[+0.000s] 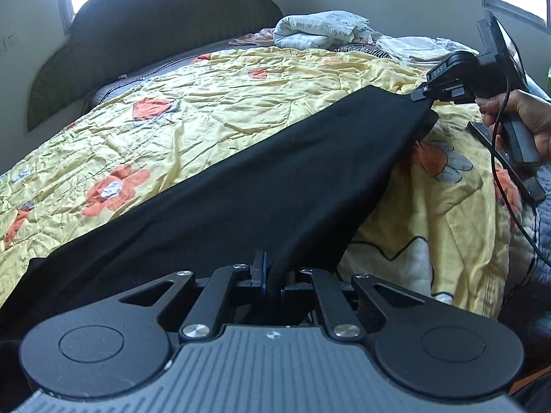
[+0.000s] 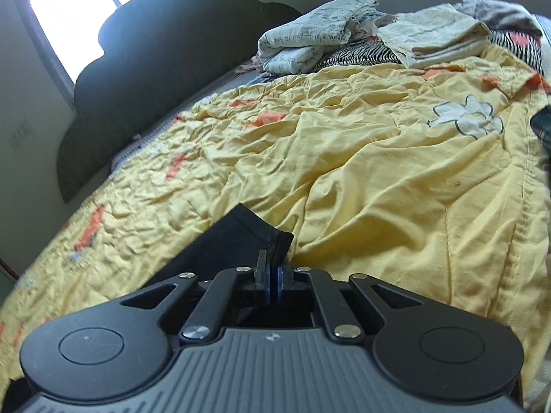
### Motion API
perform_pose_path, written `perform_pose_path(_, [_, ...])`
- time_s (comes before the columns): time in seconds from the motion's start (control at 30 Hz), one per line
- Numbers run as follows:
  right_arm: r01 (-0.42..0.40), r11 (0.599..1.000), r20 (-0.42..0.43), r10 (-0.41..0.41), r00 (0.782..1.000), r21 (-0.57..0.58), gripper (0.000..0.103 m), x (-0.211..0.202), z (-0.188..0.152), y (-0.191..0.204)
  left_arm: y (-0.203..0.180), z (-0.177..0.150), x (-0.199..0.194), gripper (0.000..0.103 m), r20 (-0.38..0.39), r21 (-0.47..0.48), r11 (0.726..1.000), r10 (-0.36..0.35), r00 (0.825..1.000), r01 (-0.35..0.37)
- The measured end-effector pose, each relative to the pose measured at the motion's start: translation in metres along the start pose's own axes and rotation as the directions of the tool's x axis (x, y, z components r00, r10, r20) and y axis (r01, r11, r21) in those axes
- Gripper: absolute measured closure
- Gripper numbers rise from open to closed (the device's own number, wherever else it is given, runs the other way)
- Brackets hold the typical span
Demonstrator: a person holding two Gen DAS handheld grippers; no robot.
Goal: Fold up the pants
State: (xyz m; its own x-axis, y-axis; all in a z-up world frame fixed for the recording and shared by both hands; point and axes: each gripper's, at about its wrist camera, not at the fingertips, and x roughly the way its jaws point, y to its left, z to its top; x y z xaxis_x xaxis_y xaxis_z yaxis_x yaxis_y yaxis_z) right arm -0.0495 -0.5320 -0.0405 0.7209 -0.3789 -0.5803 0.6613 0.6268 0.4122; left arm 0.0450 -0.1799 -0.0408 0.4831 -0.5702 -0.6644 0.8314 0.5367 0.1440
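**Black pants held stretched between both tongs above the bed**

Left wrist view: the left tongs (image 1: 272, 278) are closed on a bunched edge of the black pants (image 1: 261, 179), the cloth rising straight out from between the jaws. From there the pants run as one long dark band away and to the right, over the yellow flowered bedspread (image 1: 213, 103), up to the right tongs (image 1: 422, 98), which pinch the far corner. A hand (image 1: 520, 120) holds that tool's grip, with a cable (image 1: 499, 158) hanging from it. So the long axis of the pants lies along the line joining the two tongs, and each end is already in a grip. Towards the dark headboard (image 1: 165, 34) from the pants, the bedspread lies broad and free. Folded linen (image 1: 320, 31) sits at the bed's far end, well apart from the pants. On the other side of the pants, the bedspread slopes down over the bed's edge.

Right wrist view: the right tongs (image 2: 273, 277) are closed, with a hemmed corner of the pants (image 2: 241, 237) caught between the blue pads and fanning out just ahead. Beyond that corner the bedspread (image 2: 378, 172) is rumpled but free as far as the linen (image 2: 303, 48). In my judgement the coming move is to lay the band flat on that free stretch, or to bring one end over to the other. The room for it lies on the headboard side, not over the bed's edge.
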Motion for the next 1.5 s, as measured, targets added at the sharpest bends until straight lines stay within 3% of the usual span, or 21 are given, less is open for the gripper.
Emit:
perform_pose_path(0.23, [0.046,0.992,-0.036,-0.051,0.998,-0.117,0.098,0.012,0.001,0.010,-0.003,-0.001,0.004,0.094,-0.015,0.017,1.000,0.012,1.000,-0.012])
perform_pose_path(0.33, [0.093,0.982,-0.035,-0.100,0.994,-0.163,0.085,0.010,0.001,0.013,-0.003,0.000,0.003,0.081,-0.021,0.024,1.000,0.015,1.000,-0.014])
perform_pose_path(0.43, [0.150,0.968,0.006,-0.152,0.988,-0.201,0.072,0.003,0.004,0.014,-0.001,0.002,0.000,0.078,-0.032,0.018,1.000,0.002,0.999,-0.002])
perform_pose_path(0.57, [0.231,0.945,0.172,-0.194,0.966,-0.233,0.069,-0.022,0.010,0.024,0.005,0.004,-0.015,0.076,-0.033,0.008,0.999,-0.031,0.999,0.031])
perform_pose_path(0.63, [0.132,0.947,0.166,-0.085,0.982,-0.294,0.067,-0.027,0.010,0.039,0.008,0.010,-0.024,0.074,-0.028,-0.007,0.998,-0.065,0.997,0.065])
perform_pose_path(0.7, [-0.031,0.937,0.032,0.045,0.998,-0.349,0.059,-0.015,0.006,0.058,0.009,0.017,-0.031,0.073,-0.018,-0.026,0.994,-0.105,0.994,0.105])
perform_pose_path(0.77, [-0.177,0.915,-0.104,0.149,0.983,-0.363,0.058,0.004,-0.005,0.077,0.008,0.023,-0.039,0.068,0.013,-0.037,0.989,-0.141,0.990,0.142])
perform_pose_path(0.8, [-0.204,0.903,-0.152,0.157,0.976,-0.379,0.057,0.014,-0.011,0.086,0.009,0.026,-0.042,0.066,0.024,-0.045,0.987,-0.156,0.987,0.157])
perform_pose_path(0.87, [-0.165,0.884,-0.184,0.092,0.979,-0.438,0.058,0.033,-0.021,0.098,0.010,0.029,-0.045,0.065,0.039,-0.067,0.983,-0.171,0.984,0.173])
perform_pose_path(0.93, [-0.053,0.878,-0.122,-0.006,0.992,-0.475,0.058,0.043,-0.023,0.097,0.014,0.030,-0.042,0.062,0.042,-0.089,0.985,-0.141,0.989,0.145])
perform_pose_path(1.0, [0.038,0.901,-0.023,-0.053,0.998,-0.433,0.057,0.030,-0.015,0.087,0.019,0.030,-0.034,0.062,0.024,-0.110,0.991,-0.073,0.997,0.075])
perform_pose_path(1.1, [-0.010,0.961,0.058,0.027,0.998,-0.275,0.042,-0.004,0.000,0.060,0.033,0.029,-0.017,0.062,-0.023,-0.173,0.985,-0.022,0.999,0.018])
perform_pose_path(1.17, [-0.045,0.986,0.065,0.056,0.996,-0.163,0.040,-0.024,0.005,0.038,0.042,0.027,-0.002,0.062,-0.063,-0.224,0.975,-0.019,0.998,0.005])
perform_pose_path(1.3, [-0.108,0.994,-0.032,0.108,0.994,0.001,0.040,-0.041,-0.001,0.005,0.052,0.023,0.022,0.062,-0.130,-0.272,0.962,-0.009,0.992,-0.027])
perform_pose_path(1.43, [-0.150,0.979,-0.141,0.169,0.975,0.136,0.039,-0.037,-0.024,-0.012,0.049,0.022,0.025,0.060,-0.127,-0.265,0.963,0.010,0.992,-0.043])
perform_pose_path(1.5, [-0.159,0.976,-0.157,0.181,0.971,0.147,0.039,-0.036,-0.034,-0.010,0.047,0.023,0.025,0.059,-0.125,-0.261,0.964,0.007,0.992,-0.040])
